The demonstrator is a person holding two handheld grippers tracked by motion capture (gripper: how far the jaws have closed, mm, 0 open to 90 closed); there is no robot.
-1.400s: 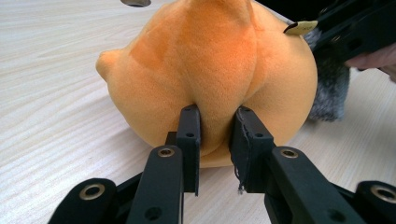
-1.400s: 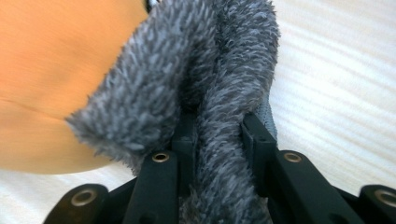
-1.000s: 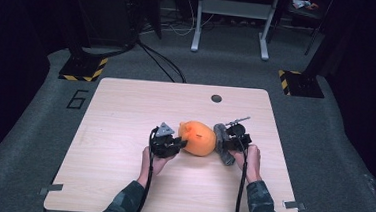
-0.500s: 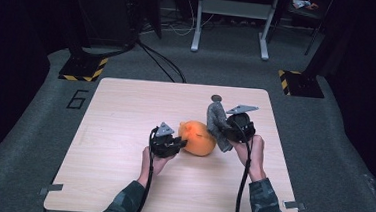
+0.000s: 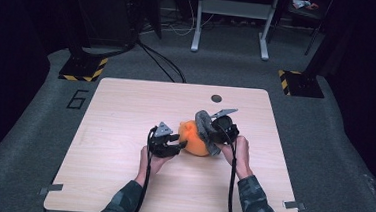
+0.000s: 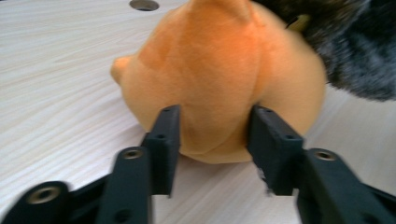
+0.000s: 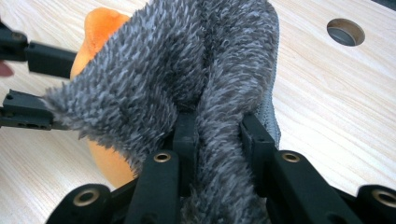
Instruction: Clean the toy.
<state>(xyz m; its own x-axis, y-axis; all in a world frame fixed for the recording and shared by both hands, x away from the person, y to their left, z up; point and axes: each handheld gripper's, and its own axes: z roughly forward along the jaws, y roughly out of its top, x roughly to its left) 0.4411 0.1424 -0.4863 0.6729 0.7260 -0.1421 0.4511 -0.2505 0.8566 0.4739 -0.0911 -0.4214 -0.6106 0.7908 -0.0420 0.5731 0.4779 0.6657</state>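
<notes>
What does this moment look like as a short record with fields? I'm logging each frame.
surface: wooden table
left gripper: shut on orange plush toy
right gripper: shut on grey fuzzy cloth
cloth position: draped against the toy's right side
toy: resting on the table
table hole: beyond the toy

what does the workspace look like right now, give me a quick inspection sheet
surface: light wooden table, round hole near its far edge
job's things: orange plush toy on the table; grey fuzzy cloth draped against it
clutter: nothing seen
grippers: left gripper jaws pinch the plush; right gripper jaws clamp a fold of the cloth
cables: black cable trails along each forearm
surroundings: dark carpet, hazard-striped bases, white stand
</notes>
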